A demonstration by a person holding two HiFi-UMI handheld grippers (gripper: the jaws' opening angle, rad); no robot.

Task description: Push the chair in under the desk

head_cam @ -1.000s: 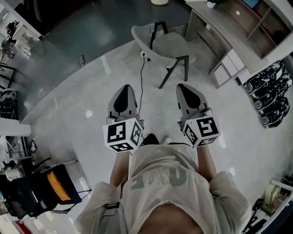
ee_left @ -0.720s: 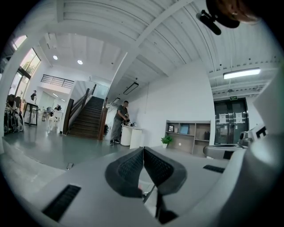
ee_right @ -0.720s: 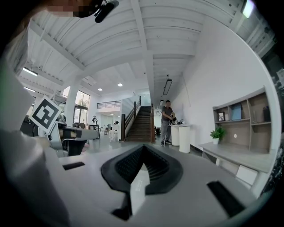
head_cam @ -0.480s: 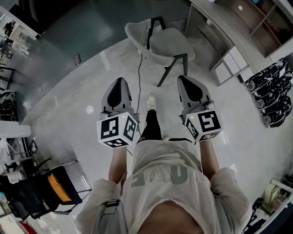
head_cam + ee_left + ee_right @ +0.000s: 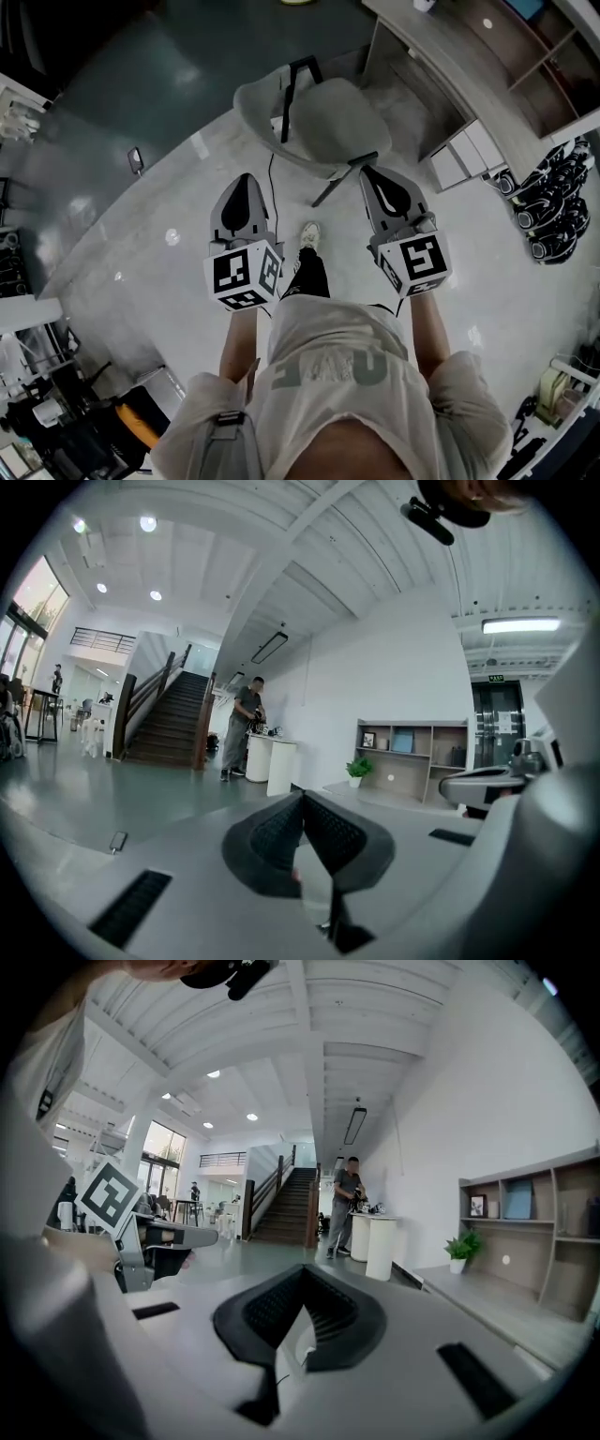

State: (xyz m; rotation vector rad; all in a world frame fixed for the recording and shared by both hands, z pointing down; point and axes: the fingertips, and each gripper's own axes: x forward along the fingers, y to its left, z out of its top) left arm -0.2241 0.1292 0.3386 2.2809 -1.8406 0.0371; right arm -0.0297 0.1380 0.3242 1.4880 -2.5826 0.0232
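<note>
Wood-look desk (image 5: 441, 66) is seen off to the upper right, with the grey chair (image 5: 323, 117) parked out from it, dead ahead. Right gripper (image 5: 375, 178) is held nearer the seat than left gripper (image 5: 246, 187). Both are pinched together, nothing gripped.

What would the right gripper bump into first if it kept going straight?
Probably the chair, seen from the head. But the right gripper may pass above it; its own view shows only open room.

Person walked forward, chair (image 5: 323, 122) came closer, right gripper (image 5: 368, 174) advanced to just beside the near seat edge, left gripper (image 5: 246, 180) drew near, one shoe (image 5: 308, 232) stepped ahead.
</note>
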